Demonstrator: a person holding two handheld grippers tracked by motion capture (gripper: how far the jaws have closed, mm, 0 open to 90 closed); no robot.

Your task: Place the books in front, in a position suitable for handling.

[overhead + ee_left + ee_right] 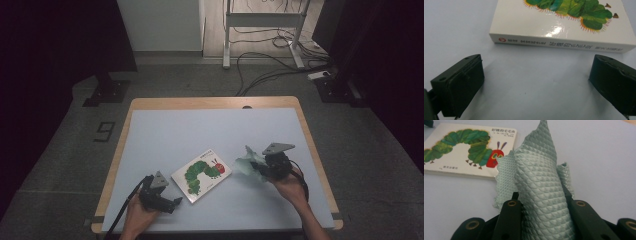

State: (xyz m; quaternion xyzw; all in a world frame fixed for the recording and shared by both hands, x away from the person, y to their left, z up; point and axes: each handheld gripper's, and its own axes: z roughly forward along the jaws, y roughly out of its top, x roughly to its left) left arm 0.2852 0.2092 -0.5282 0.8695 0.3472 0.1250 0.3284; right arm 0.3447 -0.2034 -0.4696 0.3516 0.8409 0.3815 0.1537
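A white board book (201,174) with a green caterpillar on its cover lies flat near the table's front middle. Its spine (559,45) faces my left gripper (173,202), which stands open just in front of the book with nothing between its jaws (534,82). A pale green quilted cloth (248,161) is bunched up to the right of the book. My right gripper (266,169) is shut on the cloth (541,192), which stands up between its jaws. The book (466,150) lies to the left beyond the cloth.
The table (150,140) has a light blue top with a wooden rim. Beyond it are a grey floor with cables (270,70), a white frame's legs (227,40) and dark stands at both sides. Bare tabletop stretches behind the book.
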